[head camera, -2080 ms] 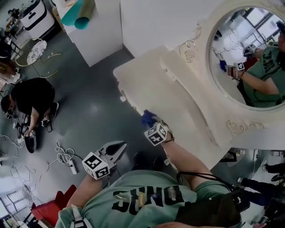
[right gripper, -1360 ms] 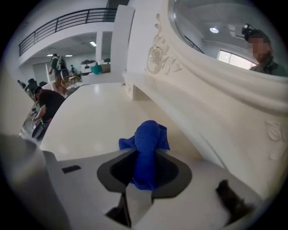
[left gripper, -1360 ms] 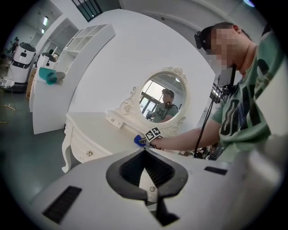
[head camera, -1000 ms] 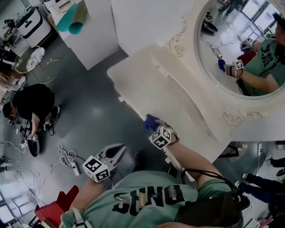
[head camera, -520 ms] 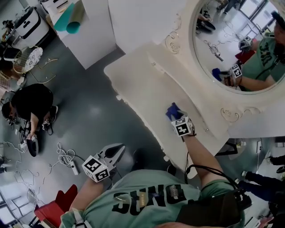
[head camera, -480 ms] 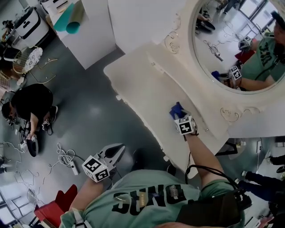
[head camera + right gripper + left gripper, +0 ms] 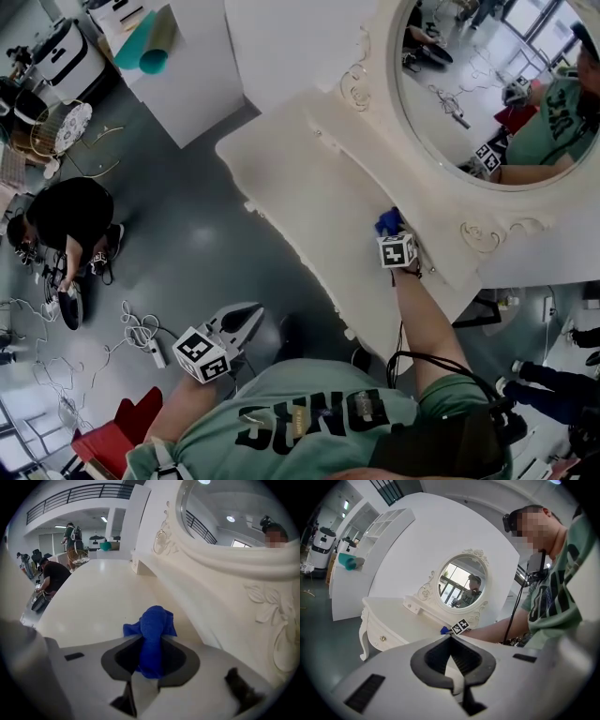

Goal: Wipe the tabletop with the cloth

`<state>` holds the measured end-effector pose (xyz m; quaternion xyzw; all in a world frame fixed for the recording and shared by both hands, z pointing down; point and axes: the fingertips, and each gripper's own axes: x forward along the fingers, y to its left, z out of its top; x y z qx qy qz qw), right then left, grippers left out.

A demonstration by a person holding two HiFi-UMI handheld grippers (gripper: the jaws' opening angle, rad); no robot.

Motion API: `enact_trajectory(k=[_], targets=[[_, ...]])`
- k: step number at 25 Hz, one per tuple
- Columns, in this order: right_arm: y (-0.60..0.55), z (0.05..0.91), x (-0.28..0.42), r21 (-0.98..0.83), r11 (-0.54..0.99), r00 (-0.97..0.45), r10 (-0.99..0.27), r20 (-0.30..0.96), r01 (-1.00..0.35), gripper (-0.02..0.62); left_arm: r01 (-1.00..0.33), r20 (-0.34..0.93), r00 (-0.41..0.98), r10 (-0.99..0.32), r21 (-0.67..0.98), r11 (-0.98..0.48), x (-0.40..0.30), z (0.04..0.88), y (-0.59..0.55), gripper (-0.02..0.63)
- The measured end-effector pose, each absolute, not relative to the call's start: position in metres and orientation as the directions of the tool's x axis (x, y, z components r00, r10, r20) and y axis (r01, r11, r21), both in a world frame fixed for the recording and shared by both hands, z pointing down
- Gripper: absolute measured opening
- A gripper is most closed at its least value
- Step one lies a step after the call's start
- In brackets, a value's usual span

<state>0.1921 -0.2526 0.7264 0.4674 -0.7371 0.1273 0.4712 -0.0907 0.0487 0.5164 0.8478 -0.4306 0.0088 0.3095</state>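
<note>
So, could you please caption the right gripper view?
Right claw, shut on a blue cloth, over the cream tabletop beside the mirror frame.

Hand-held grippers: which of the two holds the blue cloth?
The right hand-held gripper: its jaws are shut on the blue cloth, over the tabletop beside the mirror. The left hand-held gripper is shut, empty, over the floor.

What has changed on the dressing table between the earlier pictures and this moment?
The right gripper, its jaws still shut on the blue cloth, slid across the tabletop from the front edge to the back, close under the mirror. The left gripper stayed off the table, low beside the person, with its jaws shut and empty.
</note>
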Motion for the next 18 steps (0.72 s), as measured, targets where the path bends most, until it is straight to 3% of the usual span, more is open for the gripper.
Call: enact_trajectory(k=[4, 8, 12, 18], targets=[[-0.229, 0.729, 0.168, 0.209, 0.632, -0.190, -0.503, 0.843, -0.746, 0.100, -0.737, 0.276, 0.623, -0.732, 0.518, -0.433, -0.083, 0.517, 0.057, 0.002], [-0.136, 0.730, 0.085, 0.149, 0.839, -0.373, -0.383, 0.845, -0.523, 0.100, -0.737, 0.269, 0.625, -0.733, 0.513, -0.440, -0.074, 0.514, 0.062, 0.002], [-0.050, 0.723, 0.028, 0.105, 0.934, -0.493, -0.274, 0.826, -0.343, 0.100, -0.742, 0.263, 0.622, -0.738, 0.499, -0.447, -0.067, 0.508, 0.066, 0.002], [-0.039, 0.720, 0.027, 0.070, 0.947, -0.546, -0.239, 0.803, -0.312, 0.101, -0.759, 0.266, 0.603, -0.752, 0.481, -0.439, -0.052, 0.508, 0.078, 0.002]])
